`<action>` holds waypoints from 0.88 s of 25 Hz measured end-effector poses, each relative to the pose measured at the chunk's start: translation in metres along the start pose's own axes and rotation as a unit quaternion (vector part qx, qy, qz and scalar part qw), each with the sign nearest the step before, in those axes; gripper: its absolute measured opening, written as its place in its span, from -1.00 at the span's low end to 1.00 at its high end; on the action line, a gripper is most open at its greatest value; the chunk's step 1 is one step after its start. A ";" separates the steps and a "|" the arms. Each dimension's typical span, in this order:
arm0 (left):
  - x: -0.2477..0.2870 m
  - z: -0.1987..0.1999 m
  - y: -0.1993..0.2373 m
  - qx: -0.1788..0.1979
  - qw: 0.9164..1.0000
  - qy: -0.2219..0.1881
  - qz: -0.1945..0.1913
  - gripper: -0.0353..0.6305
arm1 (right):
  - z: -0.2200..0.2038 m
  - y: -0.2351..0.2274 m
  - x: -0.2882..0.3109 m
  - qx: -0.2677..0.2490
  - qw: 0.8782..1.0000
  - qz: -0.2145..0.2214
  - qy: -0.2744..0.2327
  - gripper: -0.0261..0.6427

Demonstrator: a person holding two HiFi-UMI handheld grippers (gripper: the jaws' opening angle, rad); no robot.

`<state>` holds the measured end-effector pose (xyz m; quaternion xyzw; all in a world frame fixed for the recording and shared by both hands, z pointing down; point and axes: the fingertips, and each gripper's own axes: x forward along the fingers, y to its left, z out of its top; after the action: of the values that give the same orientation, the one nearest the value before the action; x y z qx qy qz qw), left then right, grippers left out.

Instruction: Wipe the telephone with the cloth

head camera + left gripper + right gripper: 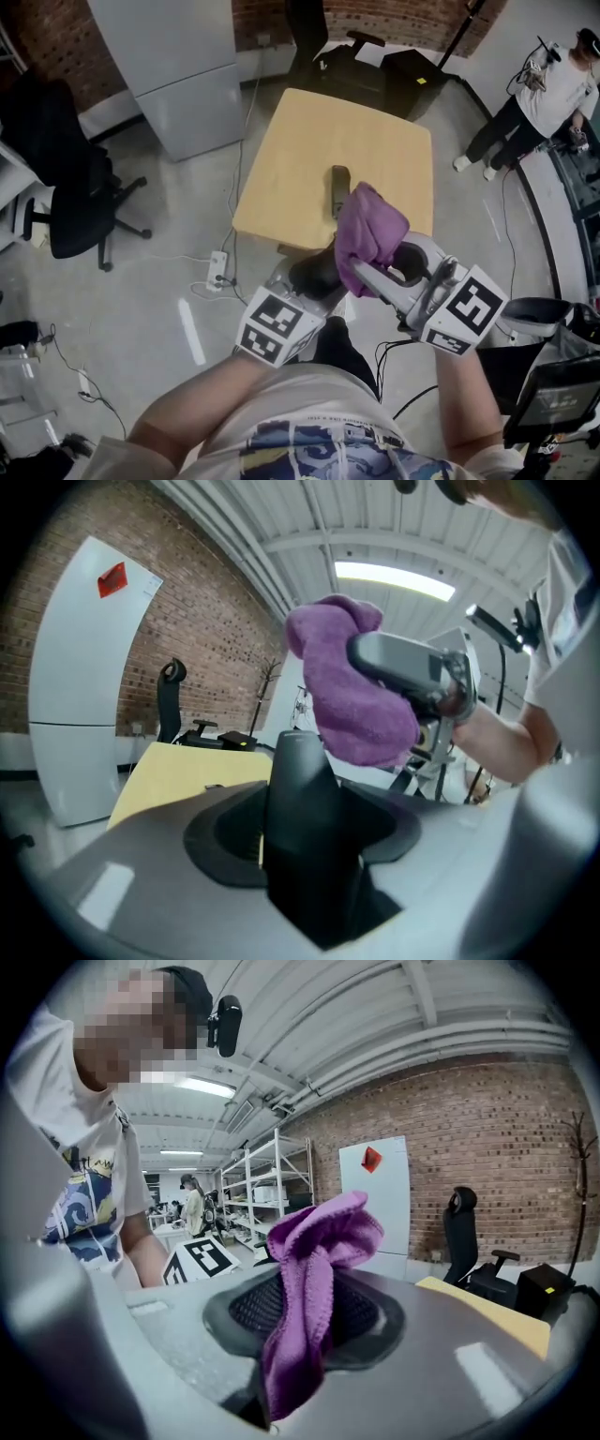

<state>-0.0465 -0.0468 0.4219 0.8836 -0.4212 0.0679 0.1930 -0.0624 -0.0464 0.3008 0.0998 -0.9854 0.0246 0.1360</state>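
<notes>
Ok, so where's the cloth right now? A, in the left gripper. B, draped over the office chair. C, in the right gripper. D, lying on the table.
C: the cloth hangs pinched between the jaws of the right gripper, up off the table, while the left gripper holds a black object instead.

Wide open tabletop (300, 141), slim dark object (338, 190) at its middle, bunched purple cloth (370, 230) overhanging the near edge
</notes>
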 end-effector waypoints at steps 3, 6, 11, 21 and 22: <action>-0.002 -0.001 -0.005 -0.002 1.000 -0.001 -0.005 -0.13 | -0.014 0.005 0.004 0.001 1.000 0.005 0.011 -0.60; -0.005 -0.002 -0.009 -0.002 1.000 -0.001 -0.006 -0.13 | -0.020 -0.010 -0.002 0.006 1.000 -0.015 0.015 -0.60; -0.011 -0.006 -0.009 -0.004 1.000 0.002 -0.006 -0.13 | -0.023 -0.047 -0.017 0.022 0.998 -0.061 0.010 -0.60; -0.008 0.008 0.005 -0.075 0.997 -0.025 -0.011 -0.13 | -0.014 -0.094 -0.049 0.041 0.992 -0.121 -0.013 -0.60; -0.006 0.012 0.008 -0.089 0.995 -0.029 -0.013 -0.13 | -0.017 -0.099 -0.051 0.048 0.991 -0.123 -0.012 -0.60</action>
<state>-0.0566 -0.0521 0.4112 0.8698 -0.4195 0.0014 0.2597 0.0106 -0.1324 0.3053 0.2272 -0.9648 0.0537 0.1212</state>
